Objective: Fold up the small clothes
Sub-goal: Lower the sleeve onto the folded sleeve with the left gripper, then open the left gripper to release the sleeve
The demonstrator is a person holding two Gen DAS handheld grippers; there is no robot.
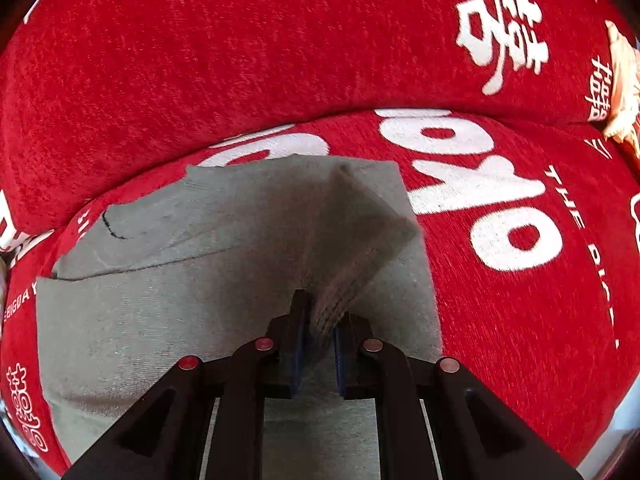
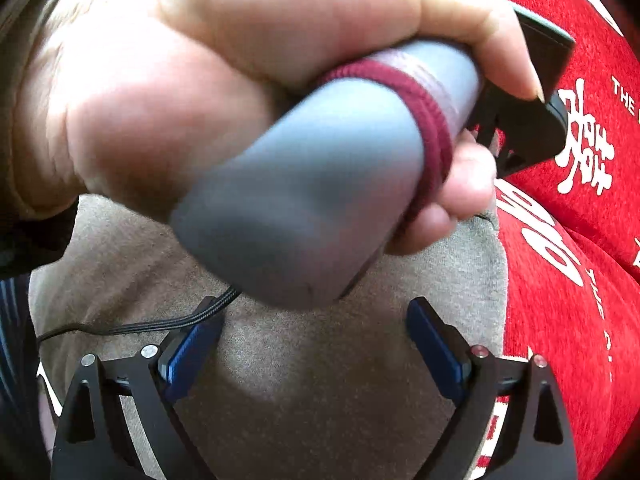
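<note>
A red cover (image 1: 200, 80) with white printed letters and characters takes up nearly all of both views; it is a soft, nubby fabric that swells into a padded back part above a seam and a flatter seat part below it. On the seat part lies a grey garment (image 1: 160, 288), spread mostly flat with a dark stitched seam near its left edge. The left gripper (image 1: 320, 320) points steeply down at it, its jaws drawn close on a raised corner of the grey cloth, which stands up in a fold between the blue pads (image 1: 298, 344). At the far right edge sits a pale, crumpled cloth (image 1: 624, 92) against the padded back. In the right wrist view the right gripper (image 2: 316, 344) hangs over the garment with its jaws spread wide and nothing between them. Just ahead, a hand (image 2: 180, 80) grasps a grey handle (image 2: 312, 184) banded by a dark red hair tie (image 2: 432, 120), with a black cable (image 2: 160, 322) trailing across the cloth.
</note>
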